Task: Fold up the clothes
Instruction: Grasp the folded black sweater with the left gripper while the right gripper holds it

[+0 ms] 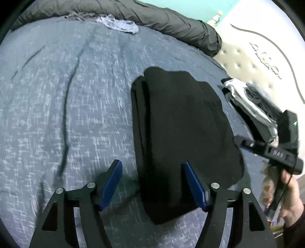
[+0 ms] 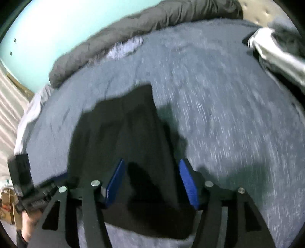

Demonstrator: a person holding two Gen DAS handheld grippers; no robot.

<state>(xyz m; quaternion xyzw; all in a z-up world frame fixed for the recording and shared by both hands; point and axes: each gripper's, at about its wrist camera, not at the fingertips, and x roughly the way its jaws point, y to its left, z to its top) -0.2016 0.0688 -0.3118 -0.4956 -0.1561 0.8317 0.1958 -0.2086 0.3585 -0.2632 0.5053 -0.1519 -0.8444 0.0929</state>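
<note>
A black garment (image 1: 183, 122) lies folded into a long strip on the blue-grey bedspread (image 1: 66, 99). My left gripper (image 1: 152, 163) stands open over the strip's near end. Its right pad is above the black cloth and its left pad above the bedspread. In the right wrist view the same black garment (image 2: 124, 129) runs away from me, blurred. My right gripper (image 2: 152, 161) is open above its near end, and the pads do not press on the cloth. A hand (image 1: 287, 192) holds the right gripper at the garment's right edge.
A rolled dark grey duvet (image 1: 152, 15) lines the far side of the bed, with a small pale cloth (image 1: 118, 23) in front of it. A pile of white and grey clothes (image 1: 251, 99) lies to the right by the cream headboard (image 1: 257, 53).
</note>
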